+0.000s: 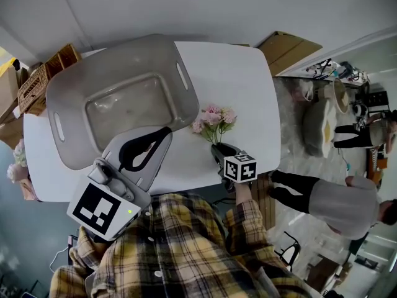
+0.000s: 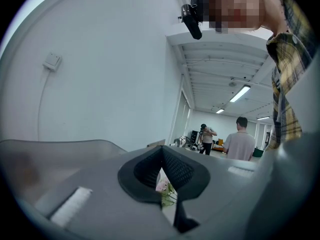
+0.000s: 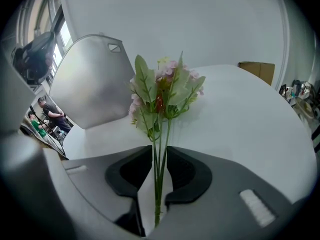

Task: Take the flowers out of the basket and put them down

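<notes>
**Head view:** the flowers (image 1: 214, 120) are already out of the basket (image 1: 149, 58). They sit over the white table (image 1: 242, 73) just right of it, blooms pointing far and stems running back into my right gripper (image 1: 218, 149). The basket looks empty from here, so I'd say I'm at the put-down step, pretty much the tail end. My left gripper (image 1: 165, 130) hangs over the basket's near rim, tips pressed together, nothing in it. Around the table there are cardboard boxes (image 1: 46, 73) far left and a person (image 1: 338, 200) bending over off to the right.

**Left gripper view:** the tips meet and it's empty. Through the slot below them I can just catch the flowers. The basket's edge is on the left. Behind it there's a plain white wall (image 2: 100, 59), strip lights (image 2: 241, 93), and two people (image 2: 239, 143) well off at the far end of the room.

**Right gripper view:** the jaws are parted a little with the thin green stems standing in the gap. The pads don't look like they're squeezing, so it's loose, not a pinch. The blooms sit beyond the tips, close over the table, but I can't tell if they're touching it. The basket is far left and a box (image 3: 257, 70) is far right.

**Next move, my guess:** make sure the bunch is resting on the table, then back the right gripper out along the stems toward me. The catch is not snagging a leaf. The table's smooth and the bunch looks light, so it could easily drag along.
</notes>
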{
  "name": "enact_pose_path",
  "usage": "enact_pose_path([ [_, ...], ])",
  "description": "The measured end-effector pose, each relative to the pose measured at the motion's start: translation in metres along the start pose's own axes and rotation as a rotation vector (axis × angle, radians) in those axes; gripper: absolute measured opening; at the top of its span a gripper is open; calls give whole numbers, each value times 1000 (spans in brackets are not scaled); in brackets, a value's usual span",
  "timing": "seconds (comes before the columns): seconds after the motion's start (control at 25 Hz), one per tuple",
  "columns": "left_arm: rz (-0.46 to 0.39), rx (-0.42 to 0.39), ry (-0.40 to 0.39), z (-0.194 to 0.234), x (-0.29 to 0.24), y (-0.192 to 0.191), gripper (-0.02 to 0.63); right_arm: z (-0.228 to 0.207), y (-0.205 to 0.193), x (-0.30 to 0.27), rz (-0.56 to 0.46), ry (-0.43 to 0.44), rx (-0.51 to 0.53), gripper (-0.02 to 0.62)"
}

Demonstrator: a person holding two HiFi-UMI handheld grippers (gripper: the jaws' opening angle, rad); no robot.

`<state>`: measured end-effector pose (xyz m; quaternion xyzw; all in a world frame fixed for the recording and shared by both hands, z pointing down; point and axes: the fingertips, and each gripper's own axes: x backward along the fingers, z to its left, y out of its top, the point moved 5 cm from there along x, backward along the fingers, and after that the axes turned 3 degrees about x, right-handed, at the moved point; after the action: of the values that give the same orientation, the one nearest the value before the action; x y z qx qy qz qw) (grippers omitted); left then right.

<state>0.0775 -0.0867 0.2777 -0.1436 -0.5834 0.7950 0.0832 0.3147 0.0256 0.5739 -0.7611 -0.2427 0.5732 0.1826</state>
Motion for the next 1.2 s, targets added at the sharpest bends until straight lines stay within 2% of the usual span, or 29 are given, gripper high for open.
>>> enact_pose_path([
  [0.32,-2,0,-7,0,0,1,12,0,11,13,-49,-2,7,144],
  [0.64,-16,4,3,2,8,4,12,7,51,58,-195,-13,29,178],
  [0.96,-43,-6,33,7,18,9,12,56,121,103,-382,68,98,178],
  [1.2,-67,-7,82,16,35,13,12,115,179,136,-530,148,221,140],
])
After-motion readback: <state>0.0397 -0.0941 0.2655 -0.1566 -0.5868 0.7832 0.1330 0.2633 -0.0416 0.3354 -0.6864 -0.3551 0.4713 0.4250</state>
